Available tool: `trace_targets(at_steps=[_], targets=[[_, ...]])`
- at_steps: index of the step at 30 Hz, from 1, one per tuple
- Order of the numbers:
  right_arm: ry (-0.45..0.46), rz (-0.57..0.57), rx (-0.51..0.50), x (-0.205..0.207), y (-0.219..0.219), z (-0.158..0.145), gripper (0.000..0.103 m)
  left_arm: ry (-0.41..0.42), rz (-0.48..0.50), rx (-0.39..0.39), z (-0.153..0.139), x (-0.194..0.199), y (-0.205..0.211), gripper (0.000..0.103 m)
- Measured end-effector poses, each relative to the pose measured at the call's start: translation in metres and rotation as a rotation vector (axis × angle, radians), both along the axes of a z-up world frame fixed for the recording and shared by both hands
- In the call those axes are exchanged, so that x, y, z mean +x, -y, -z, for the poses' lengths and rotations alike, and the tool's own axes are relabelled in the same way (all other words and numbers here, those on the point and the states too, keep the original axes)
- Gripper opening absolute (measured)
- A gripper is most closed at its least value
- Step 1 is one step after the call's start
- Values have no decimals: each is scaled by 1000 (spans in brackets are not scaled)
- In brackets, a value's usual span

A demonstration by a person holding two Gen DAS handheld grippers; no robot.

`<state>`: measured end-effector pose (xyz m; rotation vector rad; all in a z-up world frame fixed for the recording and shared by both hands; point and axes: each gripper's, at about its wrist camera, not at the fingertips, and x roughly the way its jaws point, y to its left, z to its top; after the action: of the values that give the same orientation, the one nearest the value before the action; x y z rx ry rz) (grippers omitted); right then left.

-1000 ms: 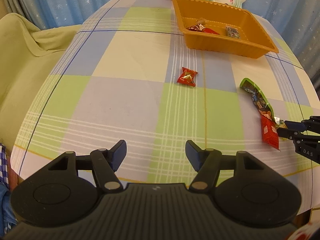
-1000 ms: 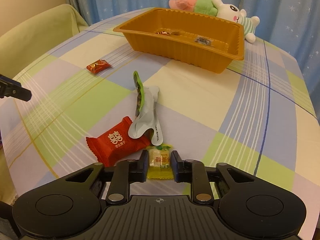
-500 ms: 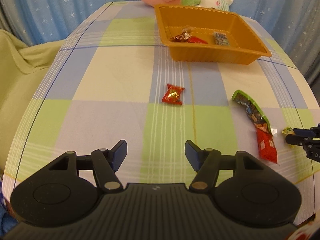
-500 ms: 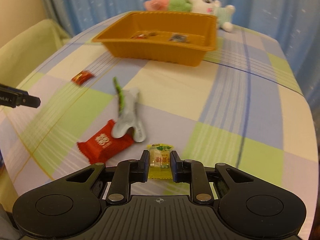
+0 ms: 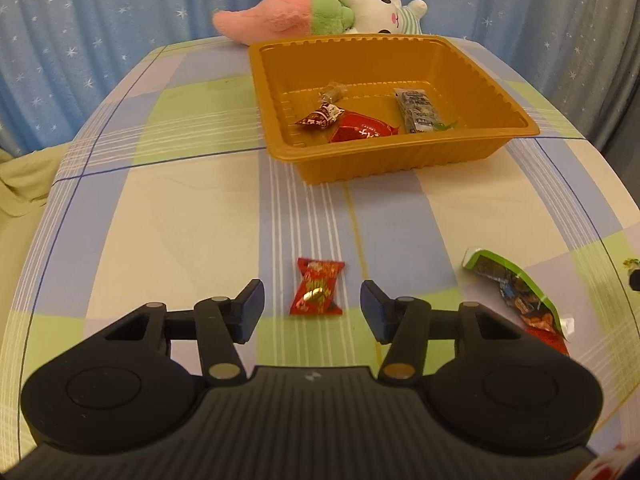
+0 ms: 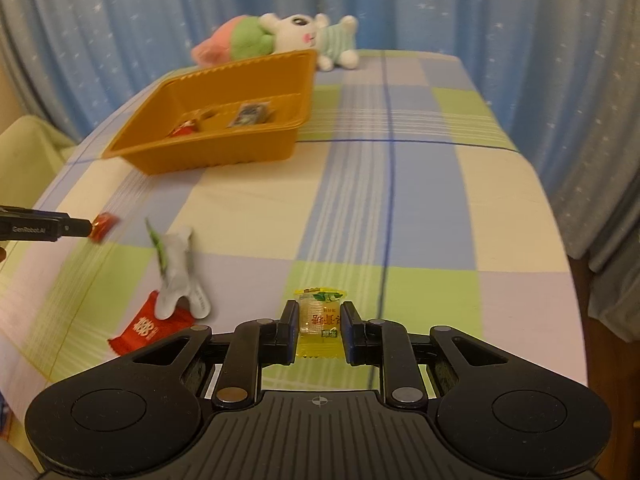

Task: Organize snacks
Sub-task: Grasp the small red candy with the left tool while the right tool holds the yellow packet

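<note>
red candy (image 5: 318,288) sits between the left gripper (image 5: 312,312) jaws, which are closing; right gripper (image 6: 320,328) jaws pinch a yellow candy (image 6: 320,322).

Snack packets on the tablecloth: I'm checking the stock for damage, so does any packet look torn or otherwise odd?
Yes. The green-edged wrapper near the right edge lies crumpled and gaping, silver lining showing, draped over the red packet. The small red candy looks intact.

Glossy ribbed plastic tray (image 5: 384,160) — shiny foil candy wrapper (image 5: 318,293); matt checked cloth (image 5: 160,208) (smooth); fuzzy plush toy (image 5: 320,12).
</note>
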<state>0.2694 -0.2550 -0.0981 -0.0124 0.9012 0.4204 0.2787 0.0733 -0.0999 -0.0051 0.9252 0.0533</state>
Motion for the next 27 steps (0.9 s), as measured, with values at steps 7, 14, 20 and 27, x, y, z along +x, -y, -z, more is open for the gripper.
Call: trace_targets(at_steps=[7, 14, 20, 27], targets=[[-6, 59, -1, -1, 9, -3, 22, -34, 37, 11, 14, 21, 1, 46], [-10, 75, -3, 0, 6, -3, 22, -55, 54, 6, 19, 28, 2, 38], [-6, 61, 3, 3, 0, -6, 22, -63, 57, -15, 20, 24, -1, 21], [0, 30, 13, 6, -12, -8, 22, -53, 38, -28, 14, 11, -10, 20]])
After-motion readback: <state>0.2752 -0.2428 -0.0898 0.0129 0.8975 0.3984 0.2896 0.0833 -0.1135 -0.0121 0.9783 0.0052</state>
